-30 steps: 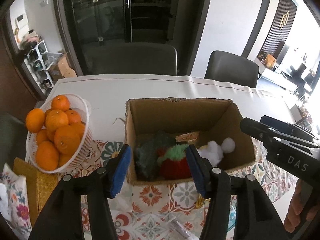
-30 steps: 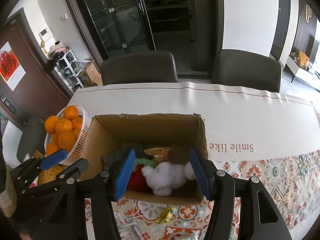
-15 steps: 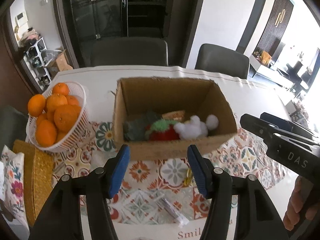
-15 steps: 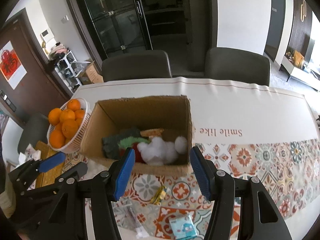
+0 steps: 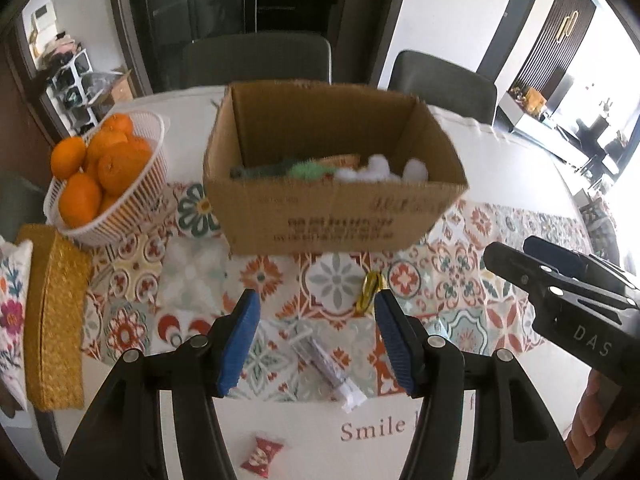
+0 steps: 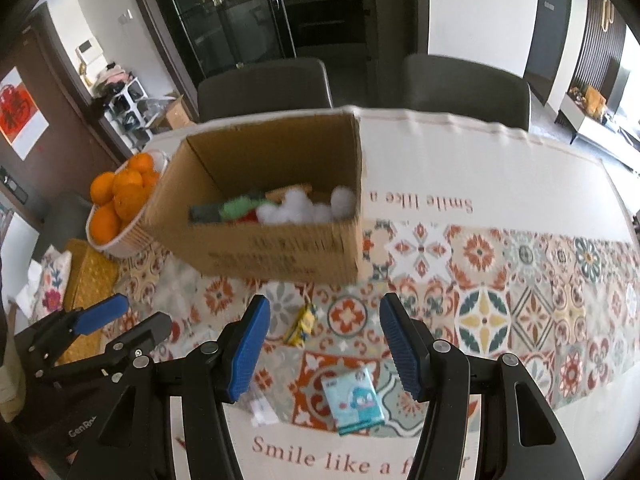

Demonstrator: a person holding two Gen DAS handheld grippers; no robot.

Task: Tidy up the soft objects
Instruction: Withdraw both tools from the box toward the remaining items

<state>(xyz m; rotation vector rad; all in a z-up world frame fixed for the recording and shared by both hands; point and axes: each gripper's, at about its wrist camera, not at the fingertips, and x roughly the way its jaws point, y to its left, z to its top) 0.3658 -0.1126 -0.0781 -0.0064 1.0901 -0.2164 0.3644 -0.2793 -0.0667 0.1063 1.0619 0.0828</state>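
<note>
Cardboard box (image 5: 332, 184) sits upper centre of the left wrist view, on the patterned worktop (image 5: 460, 264); inside it a white fluffy toy (image 5: 376, 168), a green plush (image 5: 308, 170) and a dark soft item (image 6: 204, 213), with a bit of red (image 6: 248, 216) showing in the right wrist view. A second ago the box filled the lower middle and both tools were at its near wall; now both have pulled back and the box is well beyond the tips, more worktop exposed. Left tool (image 5: 316, 340) jaws spread wide, nothing between them. Right tool (image 6: 324, 346) also wide and empty. Newly in view on the worktop: yellow wrapper (image 6: 300, 326) between the right tool's tips, blue tissue pack (image 6: 354, 404) lower centre, clear sachet (image 5: 328, 372), red candy (image 5: 262, 454) at bottom. Basket of oranges (image 5: 132, 204) left of the box, just beside it. Gold mat (image 5: 54, 312) far left
</note>
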